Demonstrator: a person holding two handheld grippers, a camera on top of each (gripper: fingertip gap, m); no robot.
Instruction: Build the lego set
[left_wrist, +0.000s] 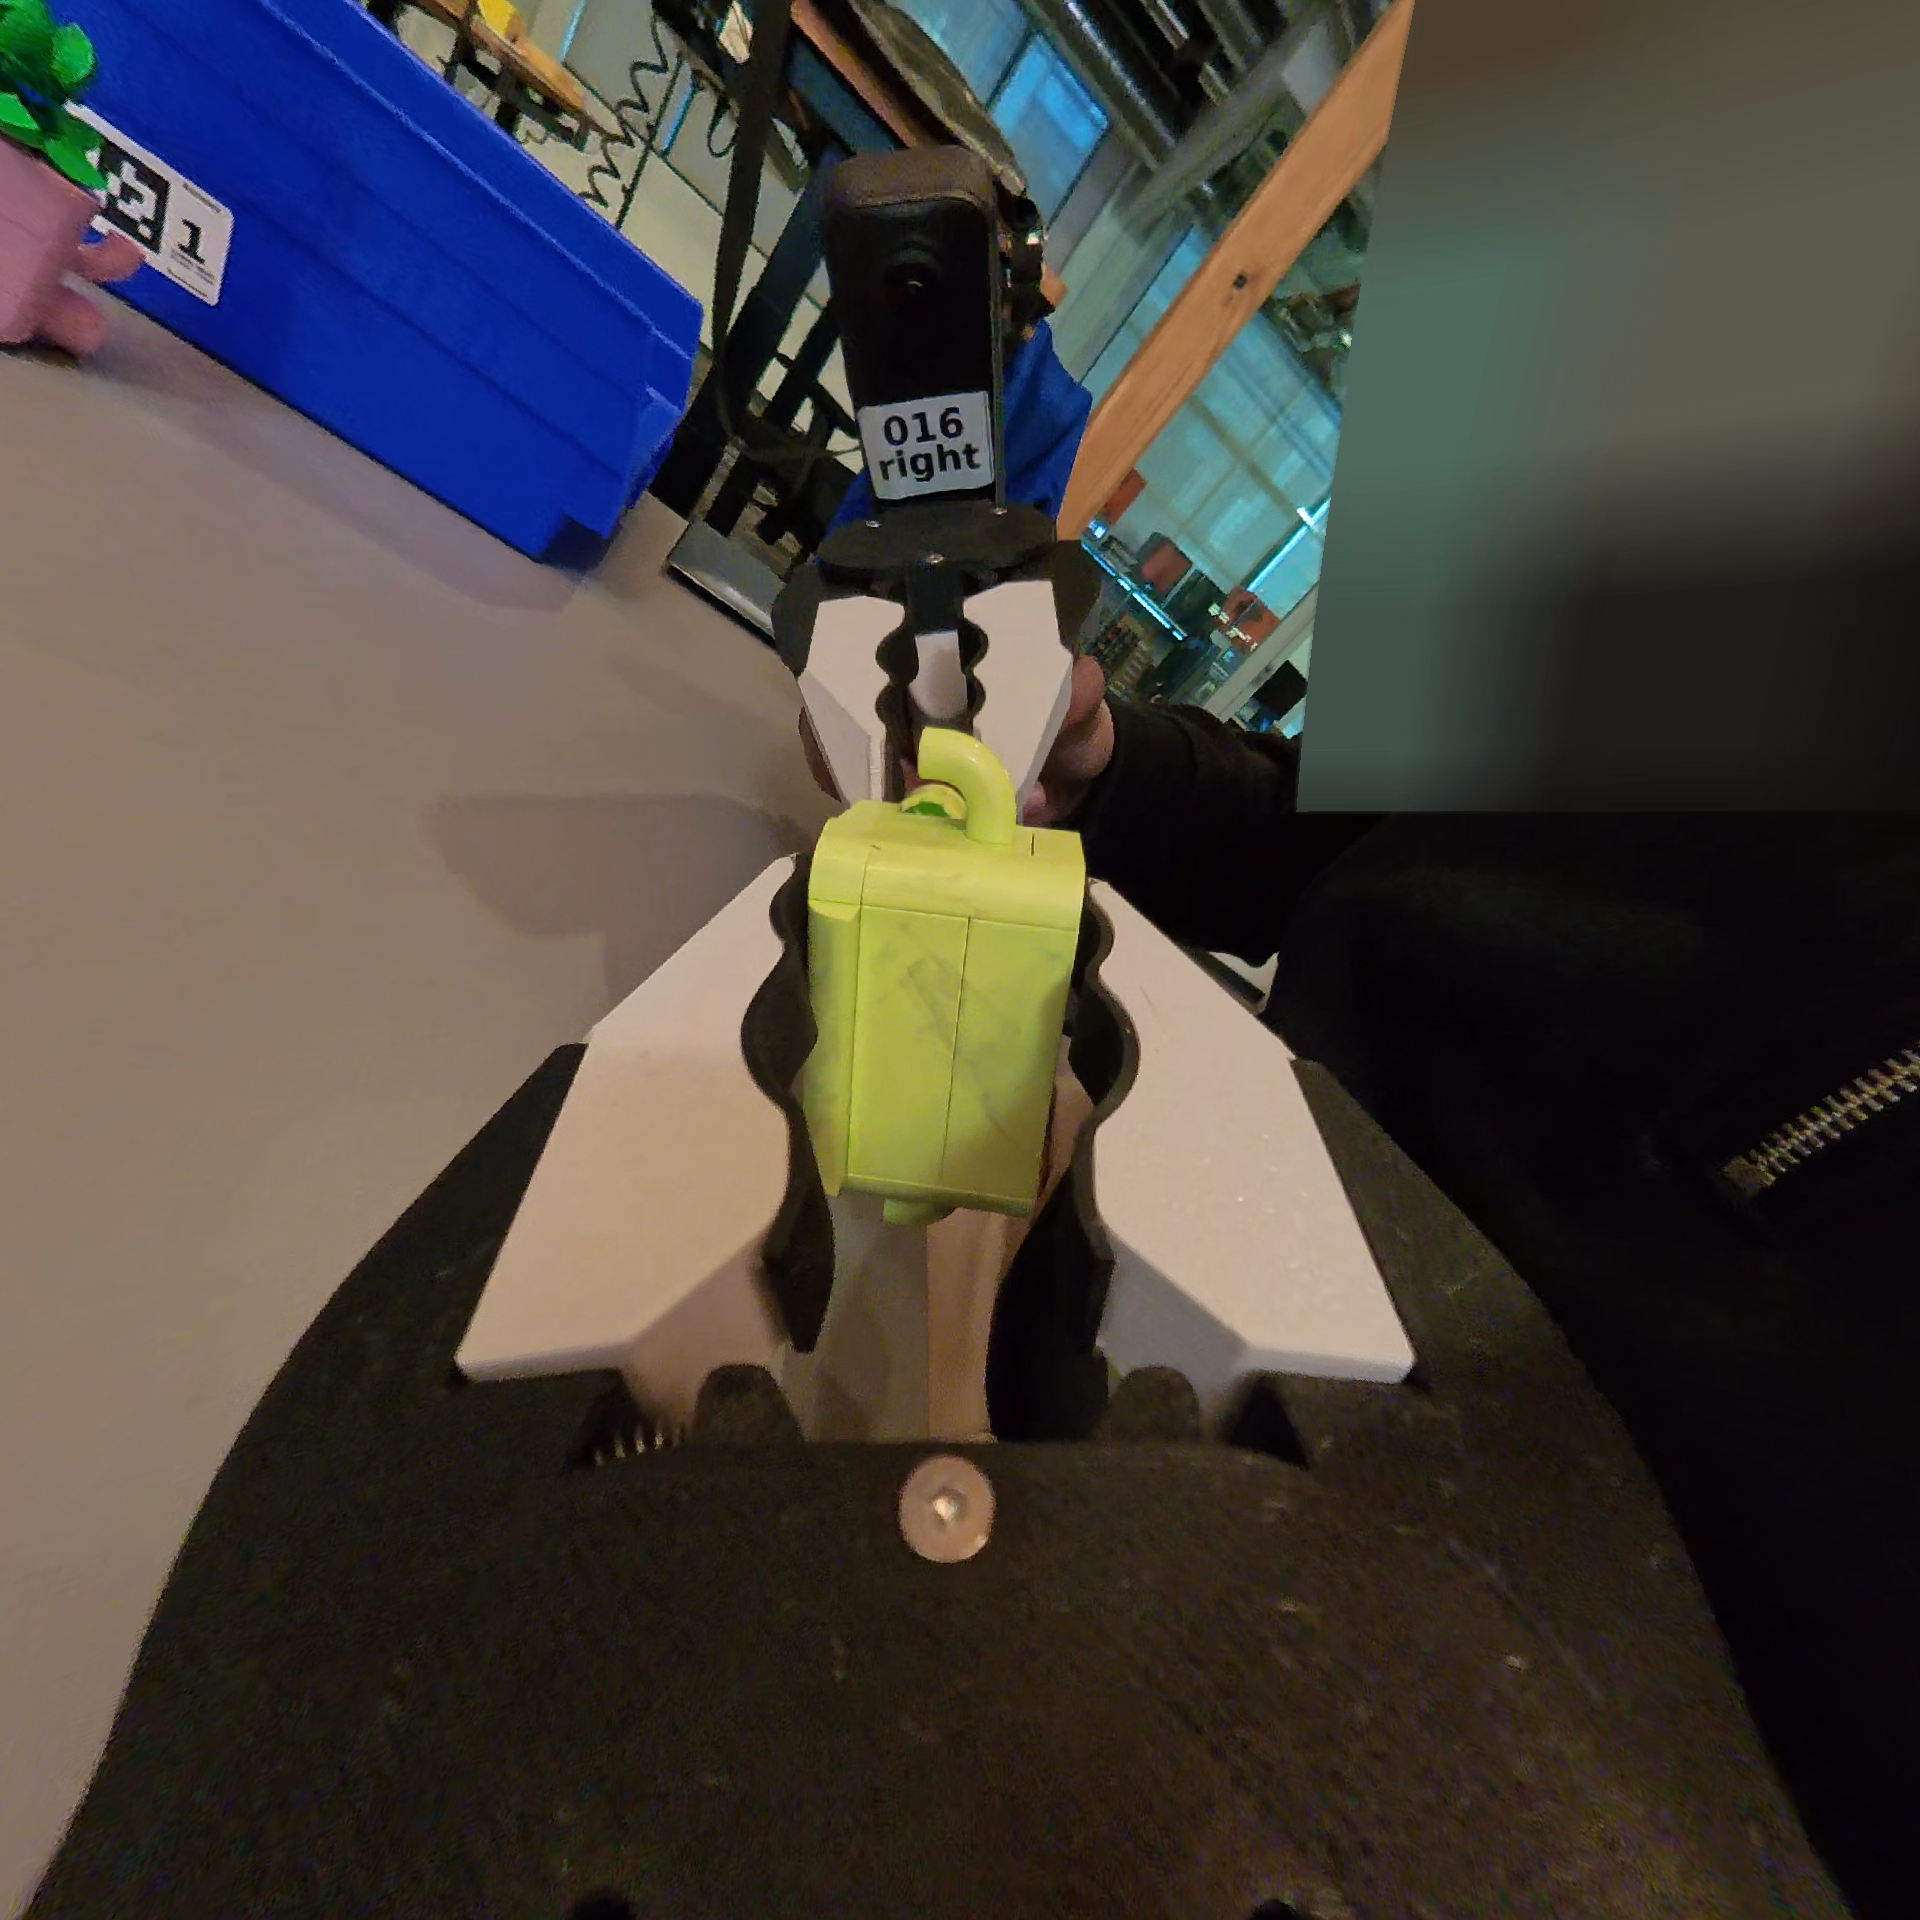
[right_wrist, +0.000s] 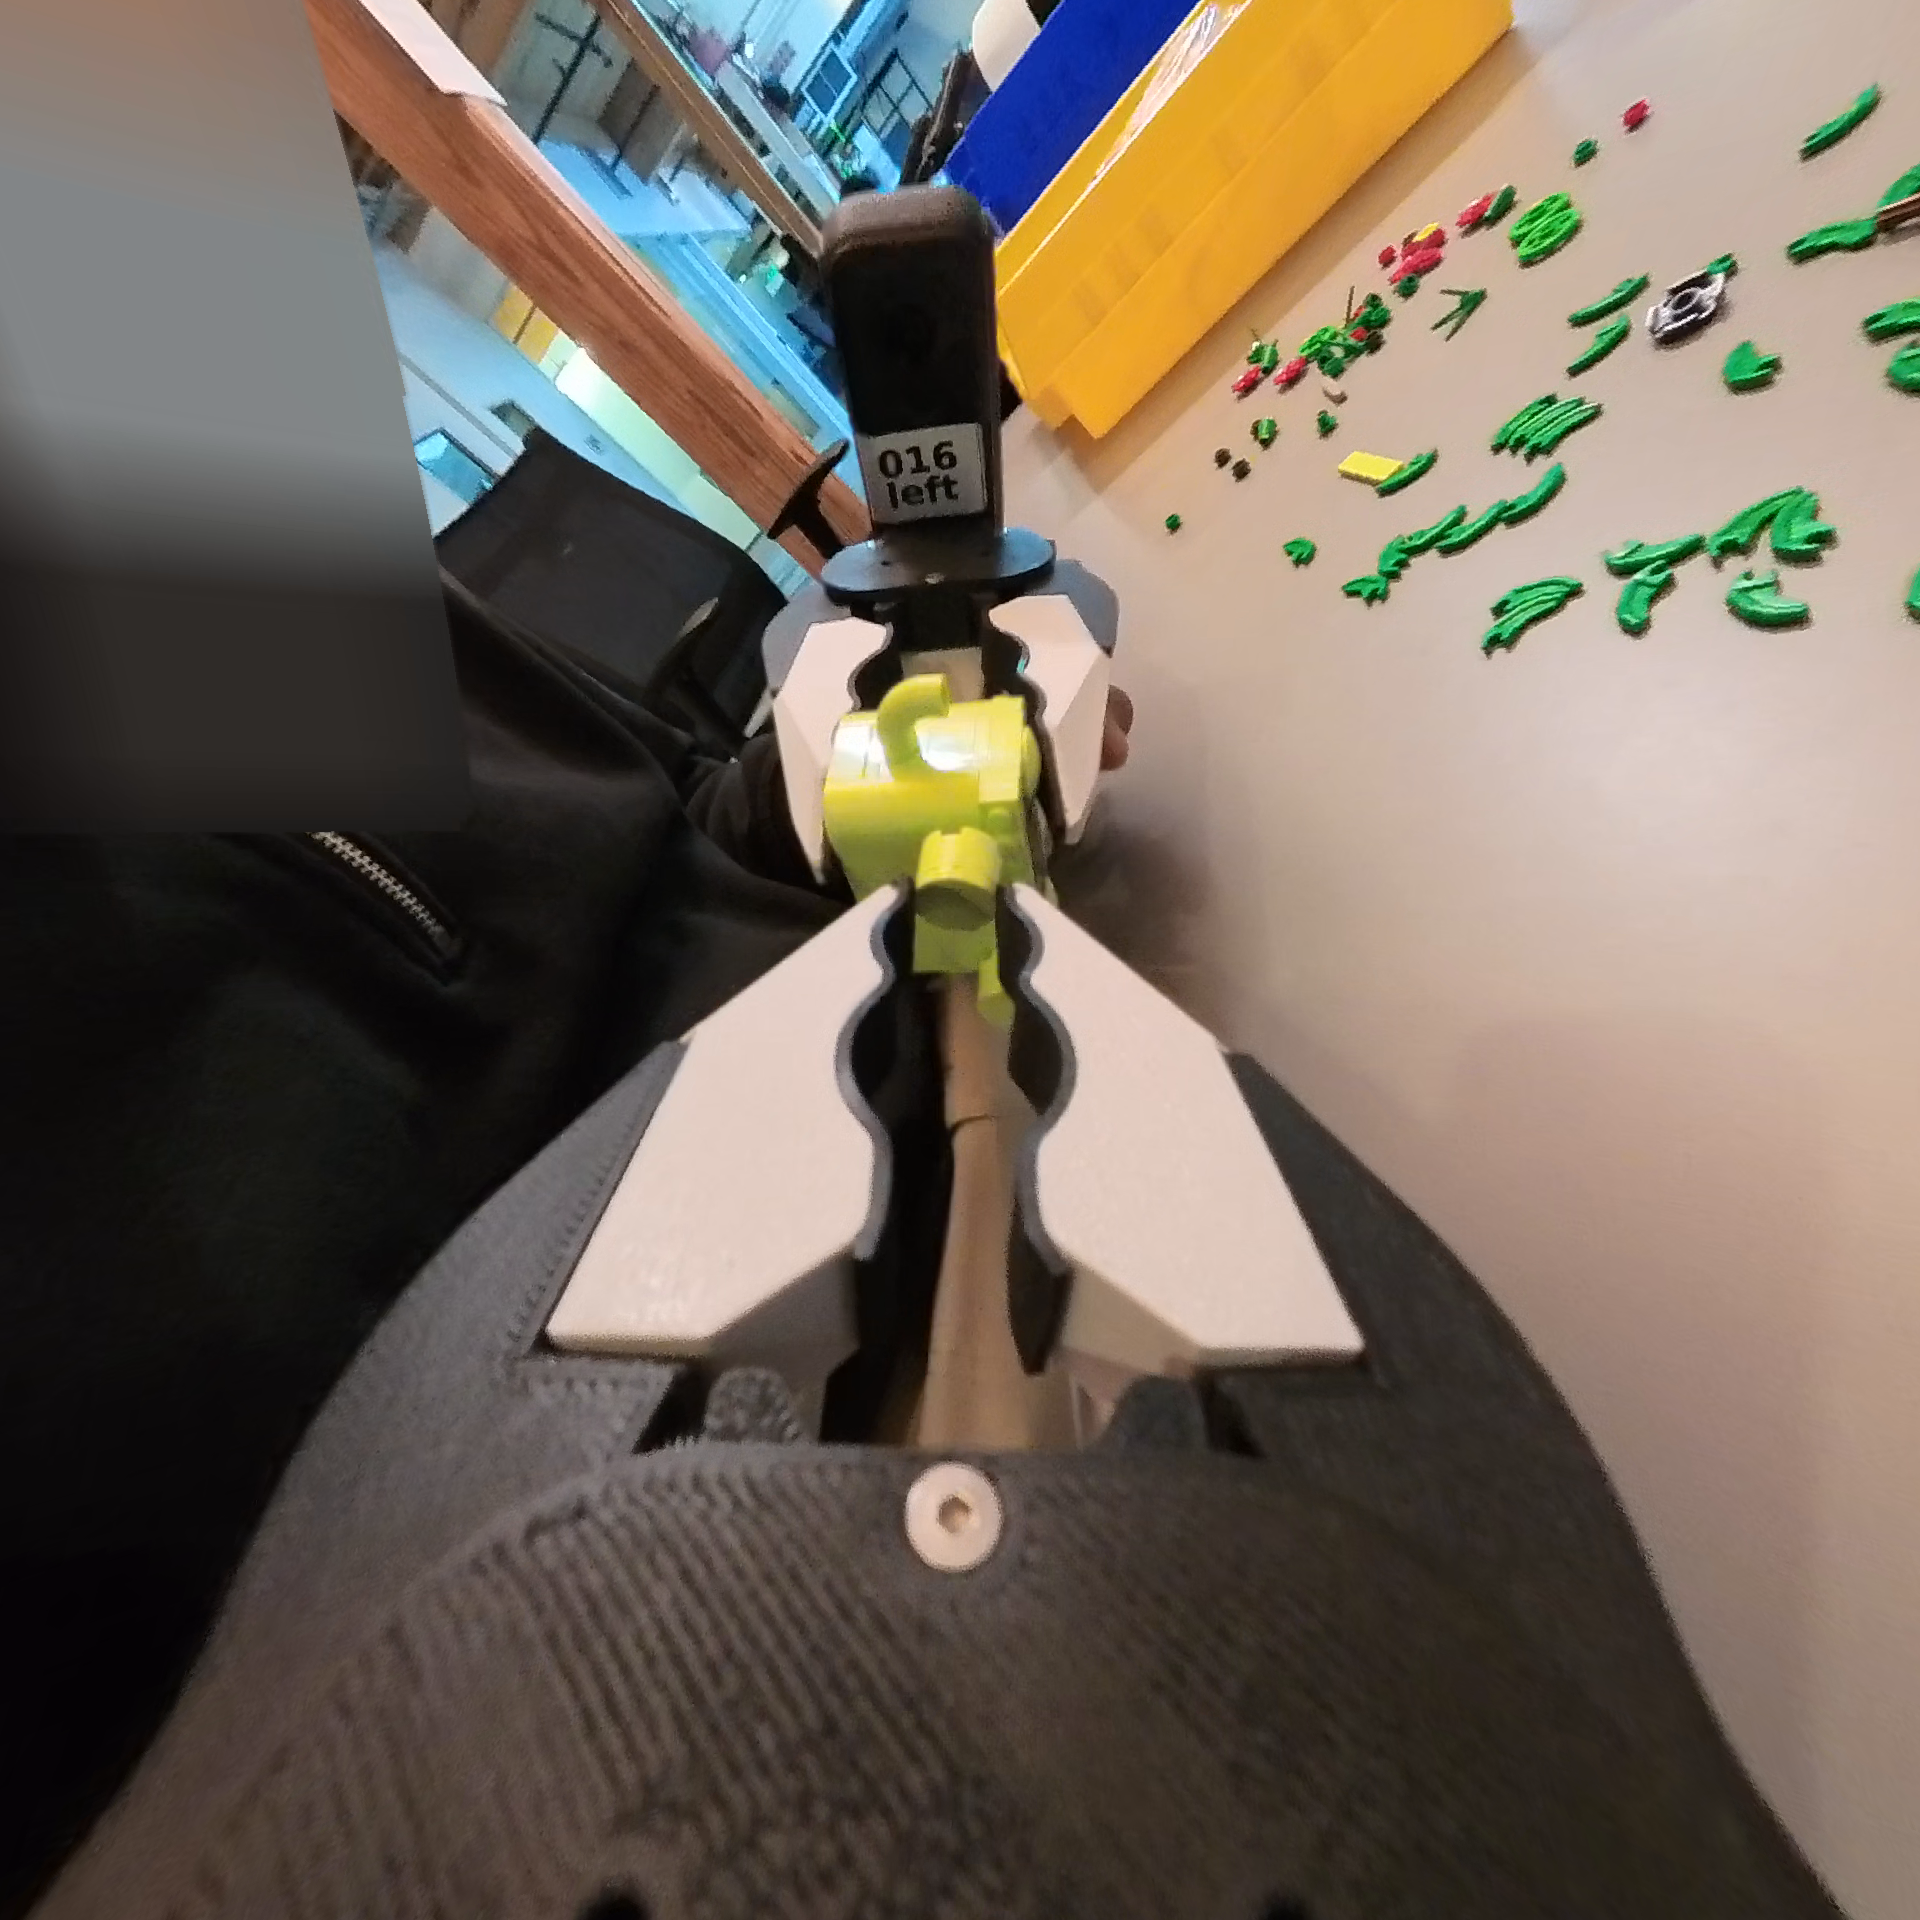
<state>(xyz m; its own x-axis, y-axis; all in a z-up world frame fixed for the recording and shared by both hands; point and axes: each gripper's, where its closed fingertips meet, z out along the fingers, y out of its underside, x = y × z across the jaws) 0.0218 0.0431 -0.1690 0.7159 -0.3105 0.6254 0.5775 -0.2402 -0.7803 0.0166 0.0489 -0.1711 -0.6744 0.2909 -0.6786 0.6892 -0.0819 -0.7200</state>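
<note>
Left tool (left_wrist: 940, 1023) was clamped on a lime-green lego block assembly (left_wrist: 951, 1013), held off the surface (left_wrist: 260, 779), black wavy pads pressing both sides. Right tool (right_wrist: 951, 925) was closed tight on a small lime-green connector piece (right_wrist: 956, 909) at its tips; a tan rod (right_wrist: 971, 1195) ran back between its fingers, and whether rod and connector were joined, I could not tell. Both tools faced each other tip to tip, connector touching or just beside the block's end, near a curved lime hook (left_wrist: 966, 774) on the block. Step in hand, by my reading: mating the connector to the block mid-air. Next move likely calls for lining up the peg with its hole, then pushing straight along the axis while the left holds firm; skew could pop bricks apart.

Farther out: loose green leaf pieces (right_wrist: 1538, 426) and small red bits (right_wrist: 1418, 255) scattered on the surface, a yellow bin (right_wrist: 1195, 208), a blue bin (left_wrist: 416, 312), and a pink pot with green leaves (left_wrist: 42, 208) at the edge.
</note>
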